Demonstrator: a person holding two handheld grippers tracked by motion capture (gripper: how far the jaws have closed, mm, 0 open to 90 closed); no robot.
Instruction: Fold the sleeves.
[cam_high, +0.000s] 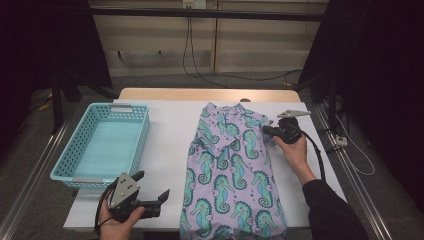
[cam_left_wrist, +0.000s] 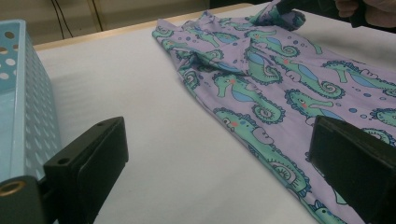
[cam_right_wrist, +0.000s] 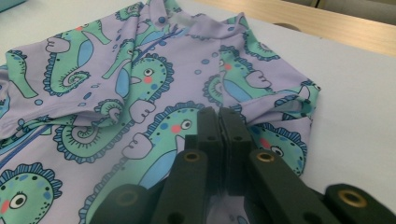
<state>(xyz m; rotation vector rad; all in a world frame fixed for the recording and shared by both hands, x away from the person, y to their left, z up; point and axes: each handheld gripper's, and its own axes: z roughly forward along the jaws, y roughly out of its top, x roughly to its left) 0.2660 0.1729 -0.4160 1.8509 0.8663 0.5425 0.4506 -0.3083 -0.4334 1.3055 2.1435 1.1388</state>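
Nearest jaws: black pads of the right gripper (cam_right_wrist: 219, 122) are pressing together on a fold of cloth at the sleeve edge — a pinch, judging by the fabric bunching up between them.
Garment: purple seahorse-print shirt (cam_high: 232, 167) is lying flat on the white table (cam_high: 165, 145), collar pointing away from the person, hem hanging over the near edge.
Sleeve: the short sleeve (cam_right_wrist: 280, 105) on the right side is folding in over the body, probably because the gripper is drawing it inward to start a fold.
Right hand: hand (cam_high: 295, 150) is holding its gripper low and level at the shirt's far right shoulder.
Left gripper: left gripper (cam_high: 152, 190) is sitting near the table's front edge with its jaws standing wide and nothing between them — seemingly waiting, well apart from the pinch.
Basket: turquoise perforated plastic basket (cam_high: 80, 172) is standing empty at the left, apart from the shirt, likely placed to receive it once folded.
Writing: no brand, label or text is readable anywhere.
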